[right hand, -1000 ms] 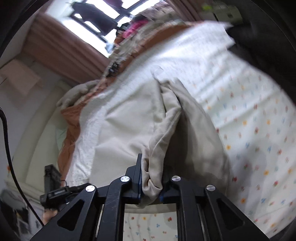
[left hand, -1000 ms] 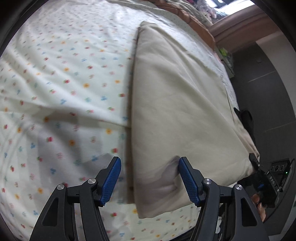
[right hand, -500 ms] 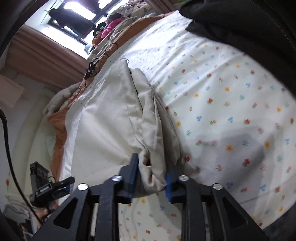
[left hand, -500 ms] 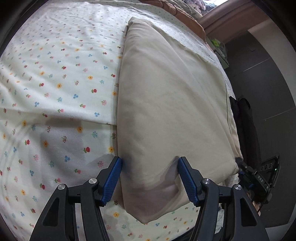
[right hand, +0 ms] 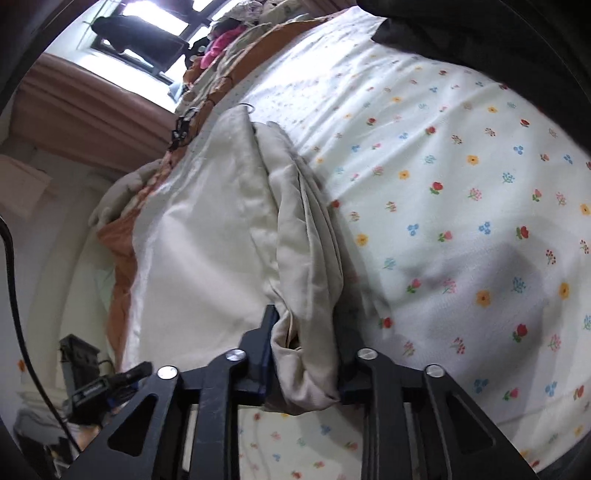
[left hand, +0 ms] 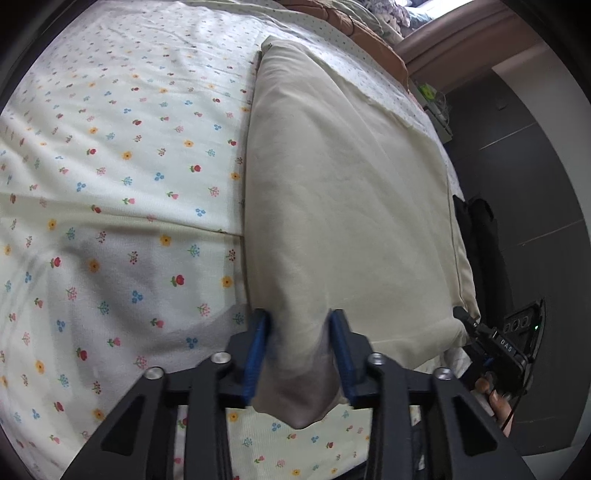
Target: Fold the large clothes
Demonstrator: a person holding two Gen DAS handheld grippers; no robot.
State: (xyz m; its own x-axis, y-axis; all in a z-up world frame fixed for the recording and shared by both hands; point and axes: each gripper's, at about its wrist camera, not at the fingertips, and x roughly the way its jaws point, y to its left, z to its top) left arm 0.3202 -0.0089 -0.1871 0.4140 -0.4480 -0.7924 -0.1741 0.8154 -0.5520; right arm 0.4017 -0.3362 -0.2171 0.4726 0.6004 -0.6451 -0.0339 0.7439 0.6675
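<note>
Since the earlier frames, the left gripper (left hand: pixel 299 354) has gone from wide apart around the near corner of the beige garment (left hand: pixel 343 206) to closed on it: its blue fingers (left hand: pixel 256 354) now pinch a bunched fold of that corner between them. The right gripper (right hand: pixel 304 354) stays clamped on the opposite near corner, with layered beige cloth wadded between its fingers and sagging just below them.

In the left wrist view, the flower-print bedsheet (left hand: pixel 122 192) fills the left side, with a seam running across it toward the garment's edge. To its right the garment lies flat on the bed as a long, smooth, folded panel reaching away from the camera. Beyond its far right corner, the right gripper (left hand: pixel 498 347) and the person's hand (left hand: pixel 495 397) show at the bed's edge, against a dark floor (left hand: pixel 535 155).

In the right wrist view, a brown curtain (right hand: pixel 85 107) and a bright window (right hand: pixel 147 29) sit at upper left, with an orange blanket (right hand: pixel 122 251) along the bed's side. The garment (right hand: pixel 207 229) runs up the middle, its stacked folded edges ridged along the right side. The bedsheet (right hand: pixel 461 192) covers the right half.
</note>
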